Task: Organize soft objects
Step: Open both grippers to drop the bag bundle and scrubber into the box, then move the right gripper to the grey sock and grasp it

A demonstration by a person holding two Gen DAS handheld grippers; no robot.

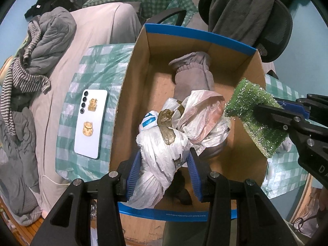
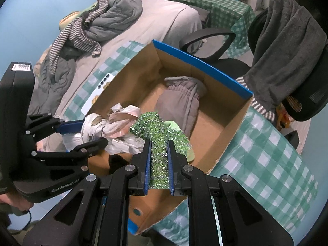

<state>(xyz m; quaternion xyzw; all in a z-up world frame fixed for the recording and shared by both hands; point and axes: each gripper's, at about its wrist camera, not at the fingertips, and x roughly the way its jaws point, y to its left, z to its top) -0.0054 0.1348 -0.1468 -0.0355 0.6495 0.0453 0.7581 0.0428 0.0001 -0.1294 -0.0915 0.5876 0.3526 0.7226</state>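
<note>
- The left gripper is clamped on a knotted white plastic bag, held over the near end of the cardboard box.
- The right gripper pinches a glittery green sponge above the box's right side.
- A grey cloth lies inside, at the far end.
- A white phone rests on the checked tablecloth, beside the box.

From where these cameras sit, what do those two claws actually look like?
Both look alike. The left claw and right claw have black, angular plastic linkage arms joined by round silver pins, ending in blue ribbed pads. In the right wrist view the left unit's black body bears white "GenRobot.AI" lettering and a white label on top. A dark cable trails beneath it.
</note>
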